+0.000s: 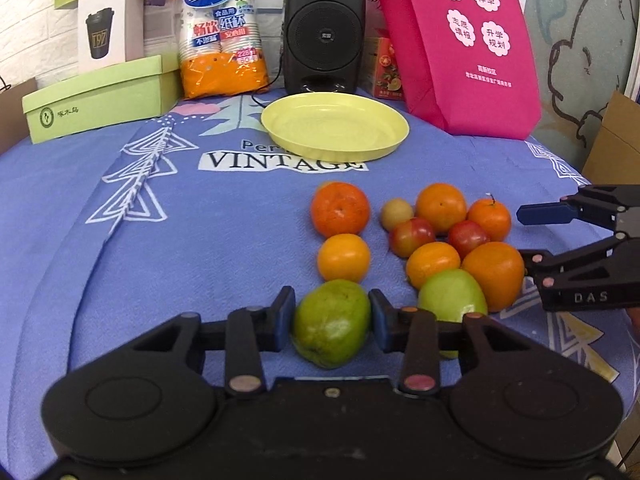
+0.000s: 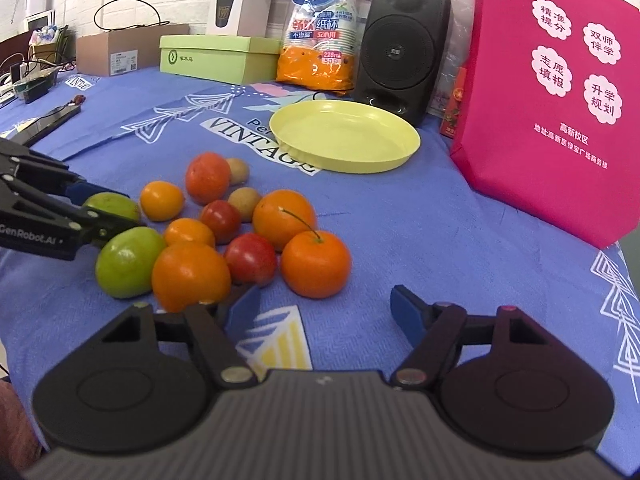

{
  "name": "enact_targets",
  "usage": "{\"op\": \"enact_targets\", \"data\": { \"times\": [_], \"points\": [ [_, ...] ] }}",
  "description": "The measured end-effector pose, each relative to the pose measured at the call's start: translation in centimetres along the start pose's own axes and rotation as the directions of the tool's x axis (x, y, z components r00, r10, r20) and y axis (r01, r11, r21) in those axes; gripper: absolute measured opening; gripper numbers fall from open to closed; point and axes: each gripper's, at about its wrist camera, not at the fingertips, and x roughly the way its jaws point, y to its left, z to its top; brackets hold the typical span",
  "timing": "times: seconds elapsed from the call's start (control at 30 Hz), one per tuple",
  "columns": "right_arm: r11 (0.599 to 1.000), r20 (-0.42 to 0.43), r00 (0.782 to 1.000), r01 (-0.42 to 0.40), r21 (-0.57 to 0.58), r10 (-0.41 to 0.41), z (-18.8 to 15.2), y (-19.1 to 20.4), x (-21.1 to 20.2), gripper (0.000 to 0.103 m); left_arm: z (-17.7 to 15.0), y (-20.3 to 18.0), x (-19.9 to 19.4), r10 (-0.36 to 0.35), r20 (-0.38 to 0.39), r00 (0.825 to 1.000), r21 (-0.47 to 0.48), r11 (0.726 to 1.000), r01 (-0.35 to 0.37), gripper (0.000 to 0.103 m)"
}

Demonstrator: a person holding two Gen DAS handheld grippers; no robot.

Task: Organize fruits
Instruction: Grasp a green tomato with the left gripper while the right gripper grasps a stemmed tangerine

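My left gripper (image 1: 331, 318) is shut on a green fruit (image 1: 331, 322) that rests on the blue cloth; the fruit also shows in the right wrist view (image 2: 114, 205). A second green fruit (image 1: 452, 296) lies to its right beside several oranges (image 1: 340, 209) and red fruits (image 1: 412, 236). An empty yellow plate (image 1: 335, 126) sits farther back. My right gripper (image 2: 324, 308) is open and empty, just right of the fruit pile, near an orange with a stem (image 2: 316, 263). The yellow plate (image 2: 344, 136) lies beyond the pile.
A pink bag (image 1: 460, 40) stands at the back right, a black speaker (image 1: 324, 28) behind the plate, an orange pack of paper cups (image 1: 220, 28) and a green box (image 1: 100, 96) at the back left. The blue cloth (image 1: 160, 260) covers the table.
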Motion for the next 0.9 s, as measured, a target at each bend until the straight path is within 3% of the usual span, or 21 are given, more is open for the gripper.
{"op": "enact_targets", "data": {
  "times": [0.07,0.13,0.6,0.7,0.9],
  "points": [
    [1.000,-0.006,1.000,-0.006,0.009,0.006,0.3,-0.2,0.4,0.047,0.3,-0.1,0.0,0.008,-0.002,1.000,-0.002,1.000,-0.008,0.039],
    [0.999,-0.013,1.000,-0.023,0.035,0.023,0.5,-0.6,0.9,0.044,0.3,0.0,0.1,0.011,-0.005,1.000,0.000,1.000,-0.011,0.039],
    [0.991,0.000,0.998,-0.058,0.123,0.059,1.2,-1.3,3.0,0.045,1.4,-2.0,0.2,0.039,-0.001,0.999,0.020,0.999,-0.038,0.039],
    [0.993,0.004,0.998,-0.055,0.102,0.055,1.3,-1.0,3.0,0.039,-0.2,-1.6,-0.9,0.036,0.006,0.999,0.017,0.999,-0.036,0.039],
    [0.995,0.025,0.999,-0.024,0.096,0.021,0.8,-0.3,1.6,0.038,-0.6,-1.1,-2.3,0.030,0.019,0.999,0.008,1.000,-0.030,0.039]
  ]
}}
